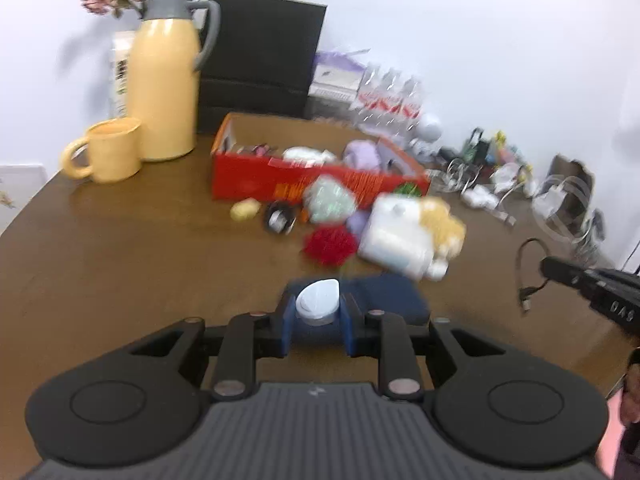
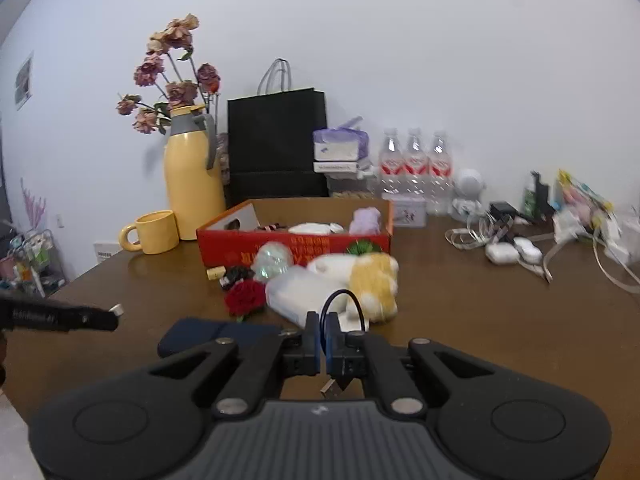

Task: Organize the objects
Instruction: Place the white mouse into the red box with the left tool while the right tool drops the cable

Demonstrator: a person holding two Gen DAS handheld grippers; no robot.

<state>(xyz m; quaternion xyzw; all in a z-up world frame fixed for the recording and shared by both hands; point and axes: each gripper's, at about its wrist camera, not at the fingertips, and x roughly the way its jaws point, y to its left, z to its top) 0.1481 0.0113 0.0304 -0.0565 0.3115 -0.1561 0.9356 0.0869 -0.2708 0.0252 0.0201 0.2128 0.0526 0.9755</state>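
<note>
Two claws hover short of the table's near edge, each loaded: the left claw is clamped on a small white case, the right claw pinched together on a black cable, presumably bound for the red box mid-table. Blur smears the pile before it; the box's contents are half hidden.

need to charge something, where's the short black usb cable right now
The black usb cable is clamped in the right gripper, looped above the table, just before the plush toy.
</note>
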